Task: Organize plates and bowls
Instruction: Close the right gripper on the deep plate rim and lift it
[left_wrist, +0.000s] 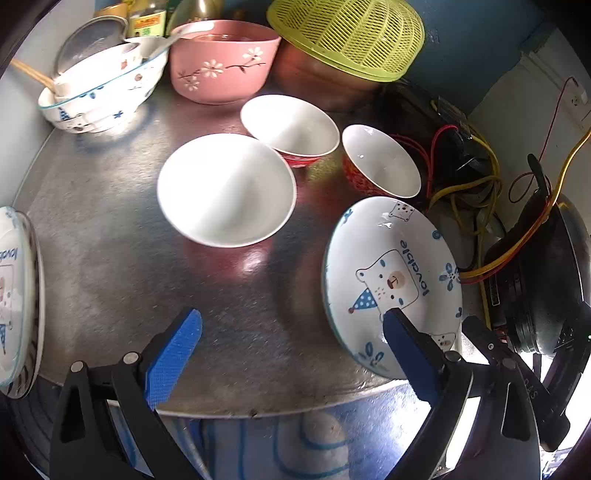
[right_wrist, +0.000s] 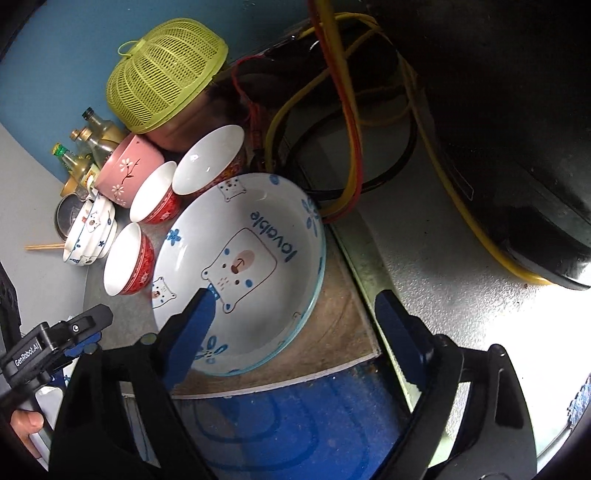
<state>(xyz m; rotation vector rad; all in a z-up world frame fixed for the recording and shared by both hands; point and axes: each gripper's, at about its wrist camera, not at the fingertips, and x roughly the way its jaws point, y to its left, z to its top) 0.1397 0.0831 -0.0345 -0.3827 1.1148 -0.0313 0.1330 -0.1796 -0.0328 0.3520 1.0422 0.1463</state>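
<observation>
Blue pads line both grippers, and on each the jaws stand wide apart with nothing between them. The left gripper (left_wrist: 291, 350) hovers over the near edge of the metal table (left_wrist: 110, 258), its right finger overlapping the near rim of the bear plate (left_wrist: 399, 258). The right gripper (right_wrist: 295, 317) hangs over that same plate (right_wrist: 258, 266), left finger above its near-left rim, right finger off to the plate's right over the table's edge; whether either pad touches the plate cannot be told.

The plate is white and shallow, printed with a bear in a blue party hat, the word "lovable" and small blue flowers. It sits at the table's near right. Beyond it stand three red bowls with white insides (left_wrist: 225, 192) (left_wrist: 291, 125) (left_wrist: 380, 158). Further back are a pink flowered bowl (left_wrist: 221, 62), a stack of bear-print bowls (left_wrist: 103, 92) at far left and a yellow-green basket (left_wrist: 347, 37) upturned.

A second printed plate (left_wrist: 14, 288) is cut off at the left edge. Tangled cables (left_wrist: 480, 177) crowd the right; the dark bulk behind them is hard to identify.
</observation>
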